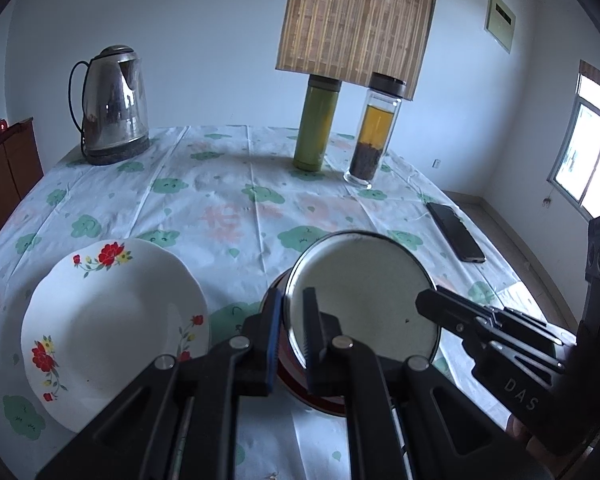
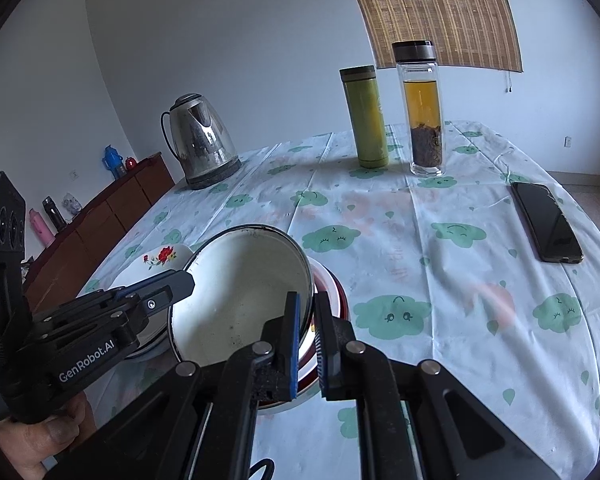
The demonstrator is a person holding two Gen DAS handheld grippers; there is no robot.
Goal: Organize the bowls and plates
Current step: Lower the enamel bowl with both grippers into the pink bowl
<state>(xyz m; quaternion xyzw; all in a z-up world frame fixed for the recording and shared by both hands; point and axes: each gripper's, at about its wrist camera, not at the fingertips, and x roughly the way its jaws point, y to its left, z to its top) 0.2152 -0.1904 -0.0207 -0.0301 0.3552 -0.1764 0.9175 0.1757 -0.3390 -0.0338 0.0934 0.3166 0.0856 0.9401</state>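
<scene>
Above the red bowl (image 1: 300, 376), we pinch the white bowl's (image 1: 364, 300) rim between both the left gripper (image 1: 292, 336) and right gripper (image 2: 306, 340), each closed tight; uneven pull could tip it onto the plate (image 1: 112, 328).

Cool, dim daylight enters from the window (image 1: 588, 152), which is blown out to white. Soft shadows fall on the desk (image 1: 236, 200) beneath the bottles. Both views show strong fisheye bending and black vignetted corners; focus is acceptable throughout.
</scene>
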